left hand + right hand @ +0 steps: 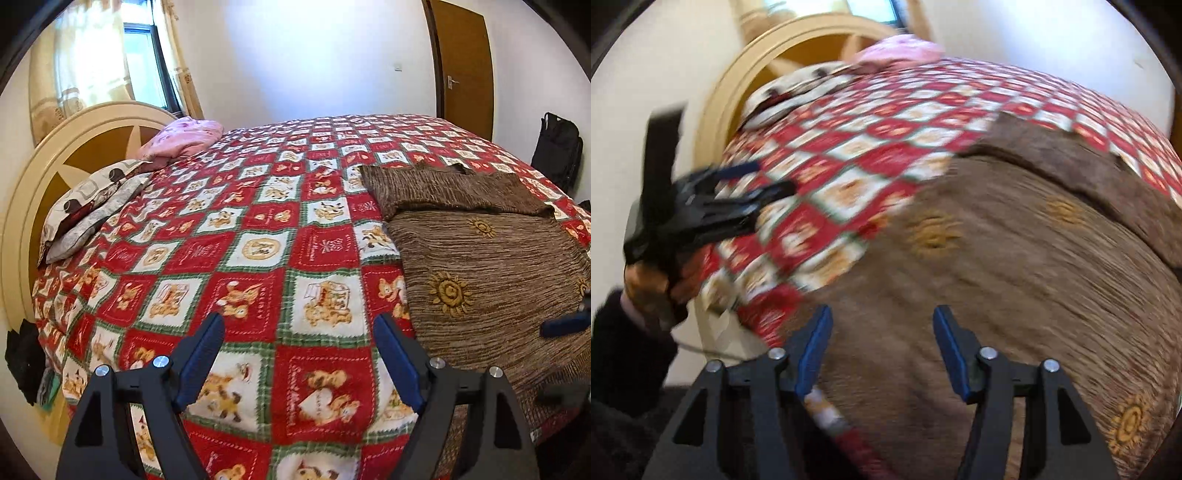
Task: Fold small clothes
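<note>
Two grippers hang over a bed (258, 236) covered by a red, white and green checked blanket printed with cartoon animals. The left gripper (299, 350) stands wide above bare blanket, with nothing between its blue pads. The right gripper (882, 350) is also parted, over a brown garment (1015, 277), gripping nothing; its view is blurred. In that view the left gripper (753, 188) shows at the left edge, held by a hand (646, 280) in a dark sleeve.

The garment (491, 266) lies flat on the right side of the bed, near the front edge; it is streaked brown with gold sun motifs, and its far part is folded over onto itself.

At the head of the bed stands a cream, rounded headboard (77, 147), with two patterned pillows (92, 206) and a pink bundle (181, 138) against it. Behind are a curtained window (110, 66), white walls and a wooden door (465, 70). A black bag (557, 147) sits by the wall at the right.
</note>
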